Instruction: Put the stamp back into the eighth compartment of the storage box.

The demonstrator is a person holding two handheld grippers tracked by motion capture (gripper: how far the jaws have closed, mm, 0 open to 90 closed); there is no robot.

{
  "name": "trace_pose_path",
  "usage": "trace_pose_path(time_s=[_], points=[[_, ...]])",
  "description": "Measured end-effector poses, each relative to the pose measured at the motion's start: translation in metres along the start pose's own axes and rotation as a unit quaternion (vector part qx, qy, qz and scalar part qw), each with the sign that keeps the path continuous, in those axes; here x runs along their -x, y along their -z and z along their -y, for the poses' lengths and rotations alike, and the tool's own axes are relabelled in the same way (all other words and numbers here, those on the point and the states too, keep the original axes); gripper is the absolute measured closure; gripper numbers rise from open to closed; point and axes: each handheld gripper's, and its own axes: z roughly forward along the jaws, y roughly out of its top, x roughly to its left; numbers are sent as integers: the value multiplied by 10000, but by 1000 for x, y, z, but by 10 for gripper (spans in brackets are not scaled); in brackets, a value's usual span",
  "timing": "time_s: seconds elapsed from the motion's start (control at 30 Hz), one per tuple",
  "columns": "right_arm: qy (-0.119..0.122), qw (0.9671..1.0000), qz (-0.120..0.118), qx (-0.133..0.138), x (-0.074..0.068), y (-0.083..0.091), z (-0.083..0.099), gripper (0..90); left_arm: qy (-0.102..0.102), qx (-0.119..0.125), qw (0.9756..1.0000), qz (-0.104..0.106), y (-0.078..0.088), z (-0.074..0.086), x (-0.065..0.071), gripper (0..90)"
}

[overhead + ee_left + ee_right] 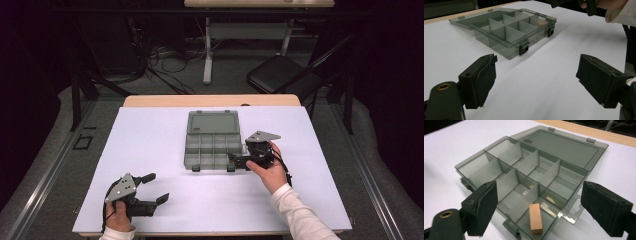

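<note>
On the left of the high view, the left gripper (157, 188) rests on the white table cover (150, 140) with its jaws spread wide and nothing between them, well apart from the work. In the middle sits the smoky clear organiser box (214, 146), its lid (213, 122) folded flat back and its dividers forming several compartments. The right gripper (235, 161) hovers at the box's near right corner, jaws released and bare. Just below them, the small wooden block (535, 218) lies in the nearest corner compartment, no pad touching it. That placement looks done; the other compartments appear empty, and the lid is not yet closed.
</note>
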Motion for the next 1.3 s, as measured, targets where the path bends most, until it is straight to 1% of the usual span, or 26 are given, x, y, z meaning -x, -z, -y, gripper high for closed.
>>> trace_pose_path(time_s=[0.03, 0.07, 0.1, 0.13, 0.2, 0.27, 0.33, 0.37, 0.47, 0.53, 0.57, 0.63, 0.67, 0.7, 0.73, 0.77, 0.8, 0.83, 0.9, 0.93, 0.97, 1.03, 1.17, 1.2, 1.27, 1.3], points=[[-47, 10000, -29, -7, 0, 2, -1, 134, -11, -28, 10000, 3, 0, 0, 0, 161], [-130, 9998, -113, 65, -1, 3, -1, 130, -8, -23, 10000, -17, -1, 0, 0, 161], [-130, 9998, -113, 65, -1, 3, -1, 130, -8, -23, 10000, -17, -1, 0, 0, 160], [-219, 9993, -267, 114, -2, 7, -2, 97, -2, -25, 10000, 10, -1, 0, 0, 160], [-231, 9993, -288, 99, -3, 8, -2, 89, -5, -21, 10000, 12, -1, 0, 1, 161], [-261, 9988, -396, 155, -5, 13, -3, 42, -14, -17, 10000, 15, -1, 0, 1, 161], [-239, 9988, -401, 175, -6, 15, -3, 29, -16, -16, 10000, 13, -1, 0, 1, 161], [-233, 9987, -401, 187, -7, 17, -3, 0, -10, -16, 10000, -2, 0, 0, 1, 161], [-235, 9987, -405, 211, -7, 20, -3, 0, -12, -16, 10000, -4, 0, 0, 1, 161], [-217, 9991, -330, 184, -8, 24, -2, 0, -10, -10, 10000, -1, -1, 0, 1, 161], [-215, 9991, -290, 207, -8, 25, -1, 0, -13, -33, 10000, 69, 0, 0, 0, 161], [-195, 9993, -259, 180, -8, 26, 0, 0, -21, -39, 10000, 23, -1, 0, 1, 161], [-144, 9997, -59, 189, -10, 29, 4, 0, -25, -42, 10000, 24, -1, 0, 1, 161], [-144, 9997, -59, 189, -10, 29, 4, 0, -25, -42, 10000, 24, -1, 0, 1, 161], [-19, 9997, 103, 211, -11, 33, 8, 0, -26, -46, 10000, -14, 0, 0, 2, 160], [-27, 9998, 69, 204, -11, 35, 9, 0, -26, -46, 10000, -14, 0, 0, 2, 161], [-39, 9997, -72, 235, -12, 36, 11, 0, -24, -46, 10000, -14, 0, 0, 2, 160], [-39, 9997, -72, 235, -12, 36, 11, 0, -24, -46, 10000, -14, 0, 0, 2, 161], [96, 9993, -241, 282, -15, 42, 16, 0, -25, -36, 10000, -5, -1, 0, 2, 161], [96, 9993, -241, 282, -15, 42, 16, 0, -25, -36, 10000, -5, -1, 0, 2, 161], [152, 9991, -269, 282, -16, 44, 17, 0, -23, -37, 10000, -6, -1, 0, 2, 161], [215, 9983, -447, 320, -21, 49, 22, 0, -28, -51, 10000, -18, -1, 0, 2, 161], [156, 9975, -574, 372, -25, 57, 29, 0, -27, -52, 10000, -19, -1, 0, 2, 160], [156, 9974, -594, 375, -27, 59, 31, 0, -29, -48, 10000, 60, -1, 0, 2, 161], [167, 9973, -608, 385, -28, 60, 32, 0, -32, -49, 10000, 60, -1, 0, 2, 161], [178, 9972, -621, 373, -30, 63, 34, 0, -43, -66, 10000, -2, 0, -1, 2, 160]])
